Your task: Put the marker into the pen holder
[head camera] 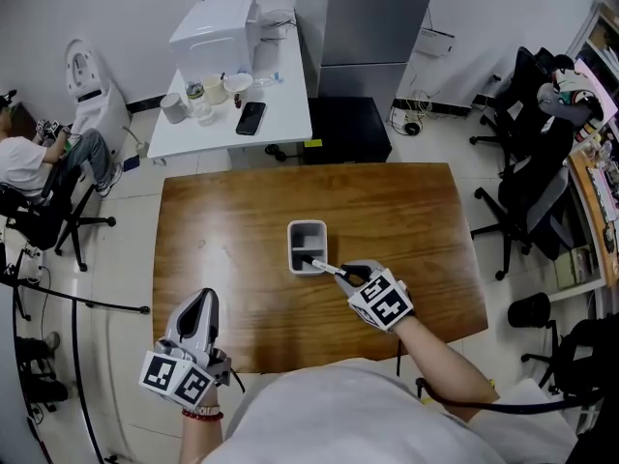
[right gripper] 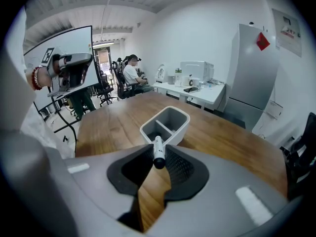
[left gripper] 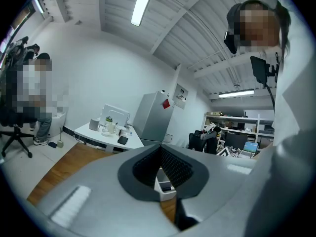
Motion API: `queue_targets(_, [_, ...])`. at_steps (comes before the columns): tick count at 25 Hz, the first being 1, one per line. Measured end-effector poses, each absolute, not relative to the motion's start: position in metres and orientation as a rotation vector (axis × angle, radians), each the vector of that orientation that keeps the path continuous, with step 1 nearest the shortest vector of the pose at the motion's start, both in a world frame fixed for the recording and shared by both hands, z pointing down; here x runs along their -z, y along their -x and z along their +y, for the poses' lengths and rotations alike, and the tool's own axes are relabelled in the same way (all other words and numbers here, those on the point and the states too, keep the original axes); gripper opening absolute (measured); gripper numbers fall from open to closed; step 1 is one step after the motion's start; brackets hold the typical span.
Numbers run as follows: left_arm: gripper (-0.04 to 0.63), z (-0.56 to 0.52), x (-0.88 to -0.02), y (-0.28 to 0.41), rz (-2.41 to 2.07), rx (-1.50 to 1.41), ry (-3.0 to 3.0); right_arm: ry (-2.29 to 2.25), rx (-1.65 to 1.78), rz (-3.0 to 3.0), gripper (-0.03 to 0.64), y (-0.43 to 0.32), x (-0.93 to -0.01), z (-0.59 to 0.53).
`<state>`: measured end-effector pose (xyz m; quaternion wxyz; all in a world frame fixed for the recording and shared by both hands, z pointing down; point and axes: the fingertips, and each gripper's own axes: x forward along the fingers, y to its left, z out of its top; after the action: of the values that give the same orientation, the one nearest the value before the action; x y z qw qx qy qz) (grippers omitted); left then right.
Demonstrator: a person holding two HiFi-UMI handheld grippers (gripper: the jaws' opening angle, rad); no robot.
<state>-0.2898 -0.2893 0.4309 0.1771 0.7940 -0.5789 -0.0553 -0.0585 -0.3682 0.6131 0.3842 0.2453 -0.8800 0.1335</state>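
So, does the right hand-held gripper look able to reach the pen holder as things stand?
Probably yes: the right hand-held gripper, shut on the marker, is right beside the pen holder, and nothing stands between them on the table.

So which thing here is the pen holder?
Find the big brown wooden table mid-room. On it stands one small pale grey box, the pen holder. Unlike the marker that the right gripper holds beside it, it is open-topped and split into two compartments.
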Motion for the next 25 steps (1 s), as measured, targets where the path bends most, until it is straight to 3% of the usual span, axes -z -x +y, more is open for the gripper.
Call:
queue_targets(9, [-0.006,-0.291,-0.432,0.294,-1.643,0.152,-2.237,-0.727,-0.367,-2.312,0.127,0.064,-0.597,-0.384])
queue_targets(25, [-0.006,-0.292,-0.421,0.267,-1.559,0.162,-2.318,-0.925,-0.336,-2.471,0.127,0.050,-0.526,-0.377])
